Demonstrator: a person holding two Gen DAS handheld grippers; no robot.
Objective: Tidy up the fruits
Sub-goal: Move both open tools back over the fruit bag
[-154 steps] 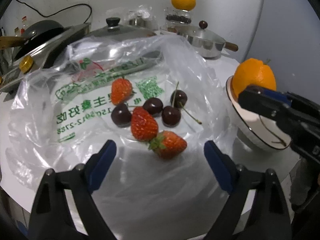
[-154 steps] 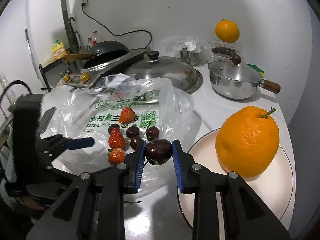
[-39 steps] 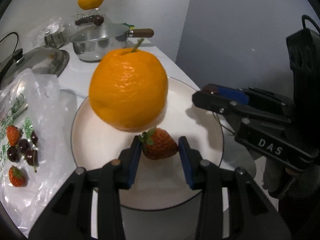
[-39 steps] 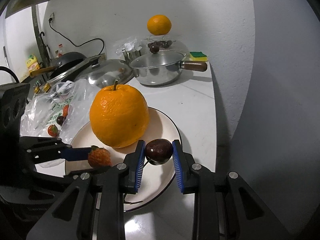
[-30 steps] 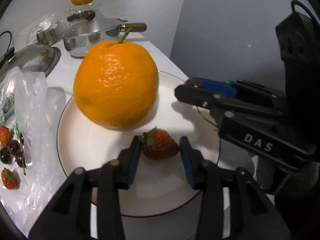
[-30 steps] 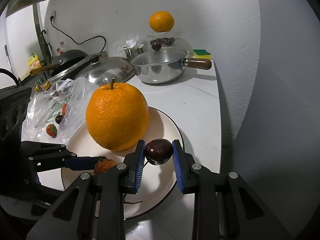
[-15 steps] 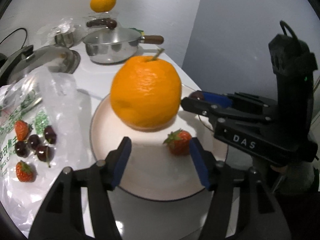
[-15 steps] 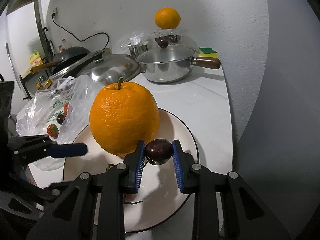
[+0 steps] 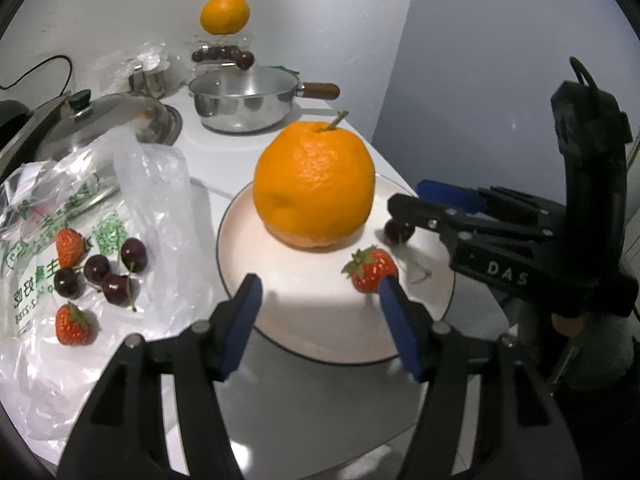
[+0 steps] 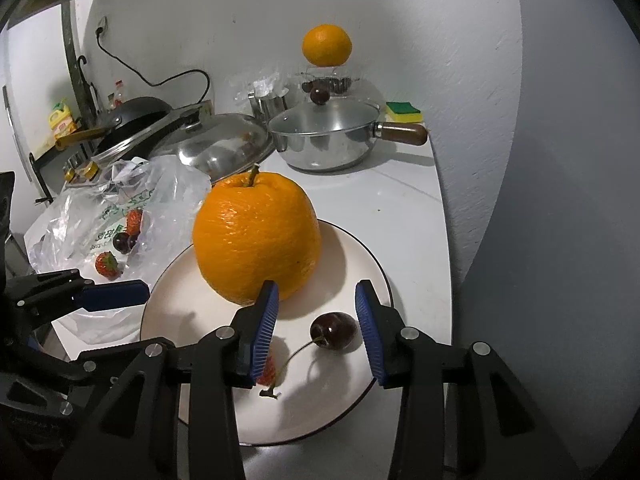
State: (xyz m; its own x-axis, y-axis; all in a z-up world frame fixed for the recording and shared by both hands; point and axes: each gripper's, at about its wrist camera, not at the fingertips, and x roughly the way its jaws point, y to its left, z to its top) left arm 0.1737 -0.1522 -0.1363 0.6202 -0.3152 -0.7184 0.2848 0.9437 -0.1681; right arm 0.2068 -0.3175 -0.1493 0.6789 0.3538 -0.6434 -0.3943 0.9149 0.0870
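Newly released cherry [image 10: 334, 330] on plate [image 10: 360, 256], between wide-open right gripper [image 10: 317, 330]; left gripper [image 9: 320, 320] likewise wide, empty.

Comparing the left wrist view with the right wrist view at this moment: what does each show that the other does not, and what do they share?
Only the left wrist view shows the whole strawberry on the plate and four cherries on the plastic bag. Only the right wrist view shows the yellow-green sponge and the black pan, plus the plated cherry lying free between the open right tongs. Both show the large orange on the plate, the saucepan, the small orange and the open left tongs.
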